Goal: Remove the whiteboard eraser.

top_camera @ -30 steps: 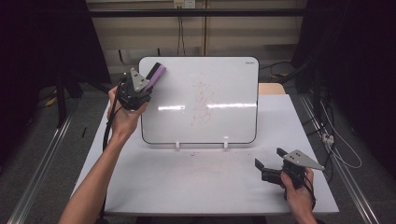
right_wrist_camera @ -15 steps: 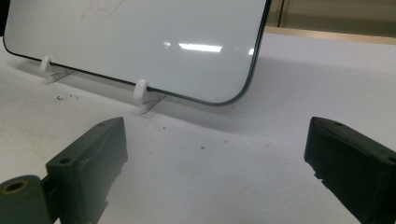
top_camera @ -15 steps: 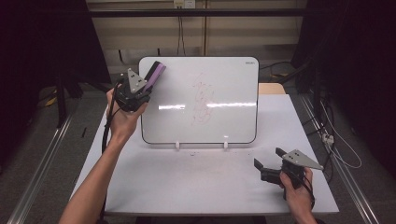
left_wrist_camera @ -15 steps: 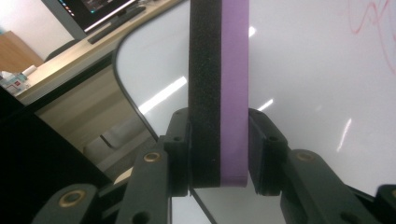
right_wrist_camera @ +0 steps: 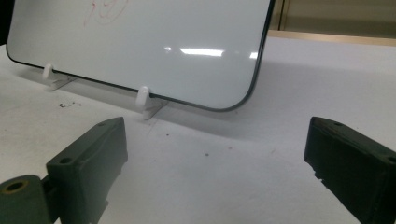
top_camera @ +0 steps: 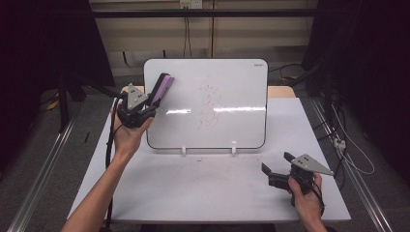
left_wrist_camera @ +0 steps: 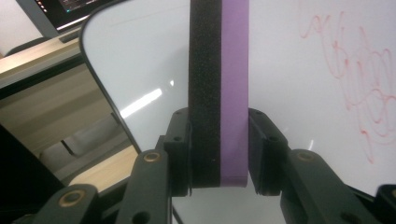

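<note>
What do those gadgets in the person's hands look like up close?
Both are black. The left gripper and right gripper each carry a grey three-cornered plate on top. Blocky black fingers show brass-coloured pivot pins. A black cable trails from the left one. The forearms are bare, without sleeves.

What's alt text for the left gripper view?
The left hand-held gripper clamps a purple eraser with black felt, held upright in front of a whiteboard. Red scribbles mark the board to the eraser's right.

Whiteboard (top_camera: 232, 87) upright on table (top_camera: 193, 193); eraser (top_camera: 162, 89) at its left edge.
</note>
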